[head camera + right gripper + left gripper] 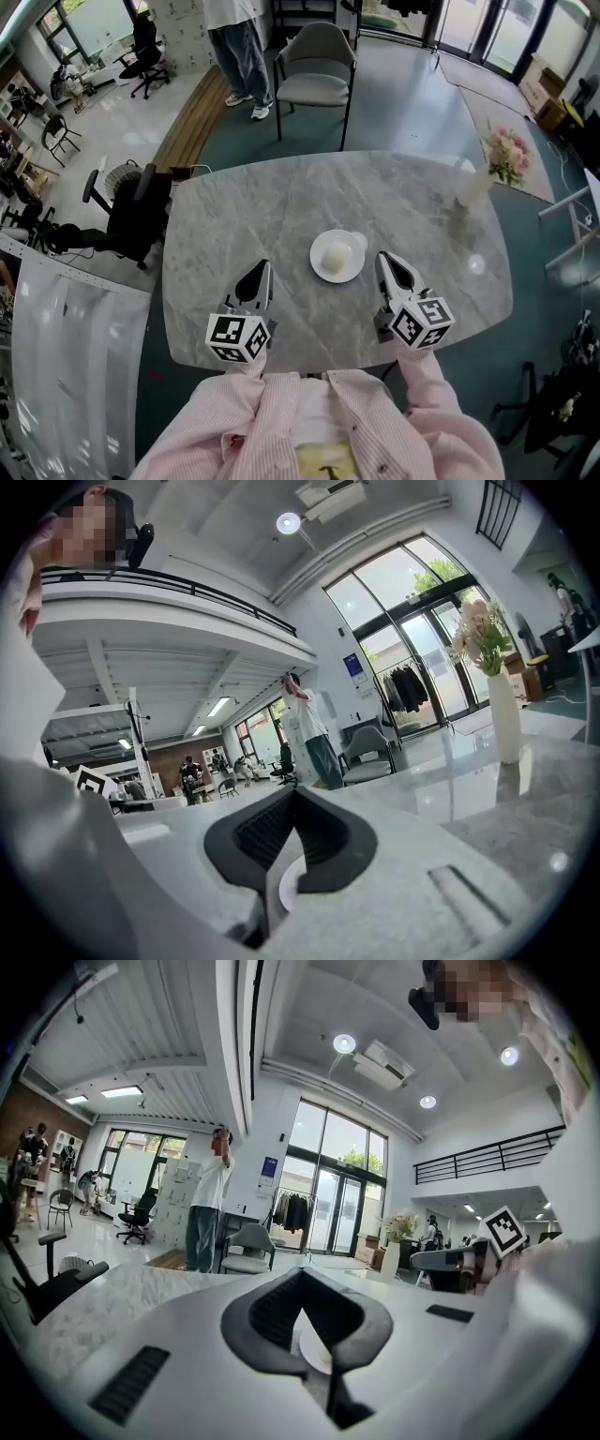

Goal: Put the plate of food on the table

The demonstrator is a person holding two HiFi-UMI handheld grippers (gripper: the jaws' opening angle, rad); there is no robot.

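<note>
The plate of food [337, 256] sits between left tool [263, 268] and right tool [384, 260] (both clenched, empty).

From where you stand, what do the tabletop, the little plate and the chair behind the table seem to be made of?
Tabletop: looks like polished grey marble or a stone-look laminate; pale veining, soft reflections.
Plate: probably white ceramic; smooth and plain, though plastic is possible.
Chair: grey padded upholstery on a thin dark frame, likely metal.

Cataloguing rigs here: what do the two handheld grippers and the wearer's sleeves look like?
The left gripper and right gripper have pale grey bodies and black ribbed pads. Each carries a white cube with black square markers. The sleeves are pink striped.
</note>
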